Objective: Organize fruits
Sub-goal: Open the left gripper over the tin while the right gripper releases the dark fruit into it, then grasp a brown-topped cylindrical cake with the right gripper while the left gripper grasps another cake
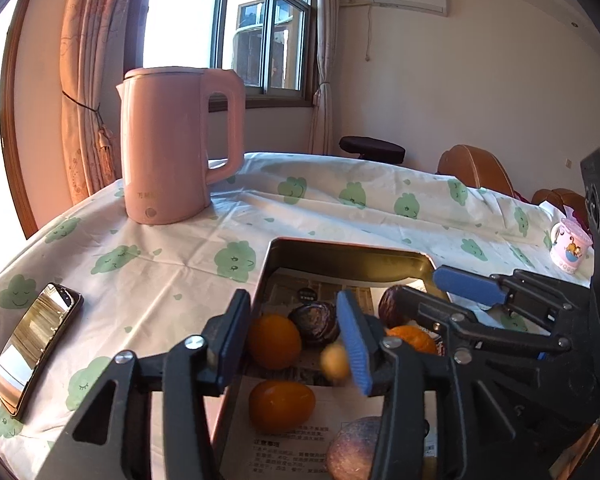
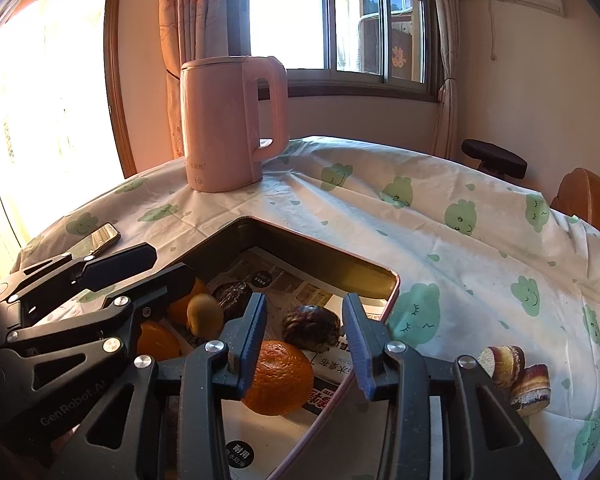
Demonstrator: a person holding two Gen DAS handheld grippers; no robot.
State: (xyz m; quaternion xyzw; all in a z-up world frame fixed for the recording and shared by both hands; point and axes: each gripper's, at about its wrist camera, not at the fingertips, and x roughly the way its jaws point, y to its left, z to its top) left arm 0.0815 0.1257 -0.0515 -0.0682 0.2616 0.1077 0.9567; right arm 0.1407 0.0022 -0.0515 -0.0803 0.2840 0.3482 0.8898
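Black plastic left gripper (image 1: 296, 344), right gripper (image 2: 306, 344): blue ribbed fingers (image 1: 354, 340), silver screws, "GenRobot.AI" marking.

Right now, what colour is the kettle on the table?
Pale pink kettle; the left wrist view shows it best.

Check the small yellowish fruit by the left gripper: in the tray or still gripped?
Not gripped: the small yellowish fruit appears blurred over the tray, beside one finger of the left gripper. Whether it has landed, cannot tell.
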